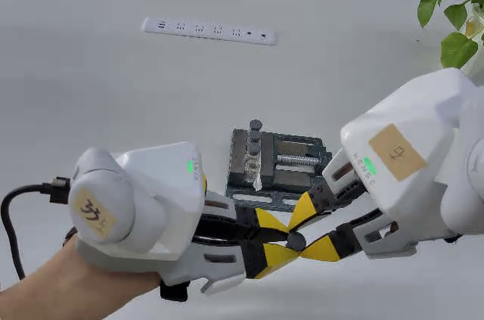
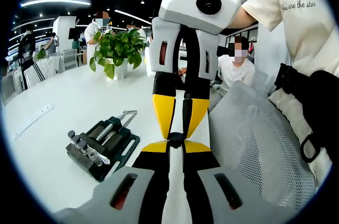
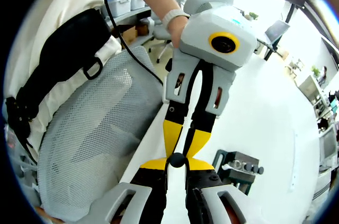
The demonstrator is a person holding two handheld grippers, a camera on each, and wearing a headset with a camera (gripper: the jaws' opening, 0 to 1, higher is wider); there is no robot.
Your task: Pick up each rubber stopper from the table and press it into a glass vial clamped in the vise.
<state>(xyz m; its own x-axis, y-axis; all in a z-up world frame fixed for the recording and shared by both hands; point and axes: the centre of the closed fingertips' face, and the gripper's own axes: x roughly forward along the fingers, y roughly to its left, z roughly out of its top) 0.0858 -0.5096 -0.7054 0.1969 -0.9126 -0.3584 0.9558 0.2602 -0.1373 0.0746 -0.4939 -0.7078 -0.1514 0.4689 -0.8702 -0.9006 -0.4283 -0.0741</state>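
Mid-air handover in front of the vise, above the bench: stopper pinched tip to tip by left claw and right claw, both closed on it (hard to say which bears the load). Loosen one claw only after squaring the other's grip; then carry upright over a vial and press straight down.

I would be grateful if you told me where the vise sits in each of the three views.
Head view: the vise is at the centre, just beyond the jaw tips.
Left gripper view: it is at lower left.
Right gripper view: it is at lower right.
Shared landmark: the dark stopper where the jaw tips meet.
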